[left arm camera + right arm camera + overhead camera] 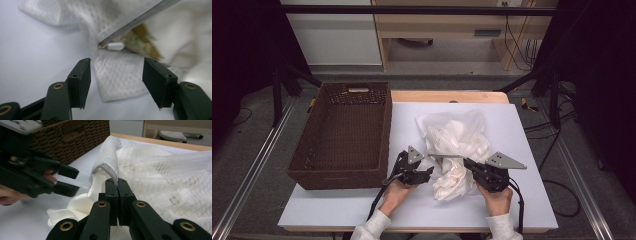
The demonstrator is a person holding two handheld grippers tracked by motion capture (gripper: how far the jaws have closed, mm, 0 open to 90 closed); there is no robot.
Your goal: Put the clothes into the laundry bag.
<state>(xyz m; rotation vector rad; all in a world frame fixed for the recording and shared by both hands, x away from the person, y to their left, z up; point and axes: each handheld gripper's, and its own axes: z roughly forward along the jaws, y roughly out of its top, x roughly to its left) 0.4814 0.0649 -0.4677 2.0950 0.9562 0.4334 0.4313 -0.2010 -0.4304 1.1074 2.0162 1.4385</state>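
Left tongs (428, 172) gape, nothing pinched; right tongs (467, 162) are clamped tight, both held low.

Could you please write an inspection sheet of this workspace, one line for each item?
Surface: white table top, wooden edge at the far side.
Job's things: white mesh bag with a zipper, cream cloth bunched by its near end; zipper pull at the end of the zipper.
Clutter: brown wicker basket at the left, nothing seen inside.
Grippers: right gripper shut on the bag's zipper edge; left gripper open, jaws either side of a corner of the bag, not pressing.
Cables: black cable trailing from the right gripper; more on the floor at the right.
Surroundings: dark frame rails, wooden desk behind.
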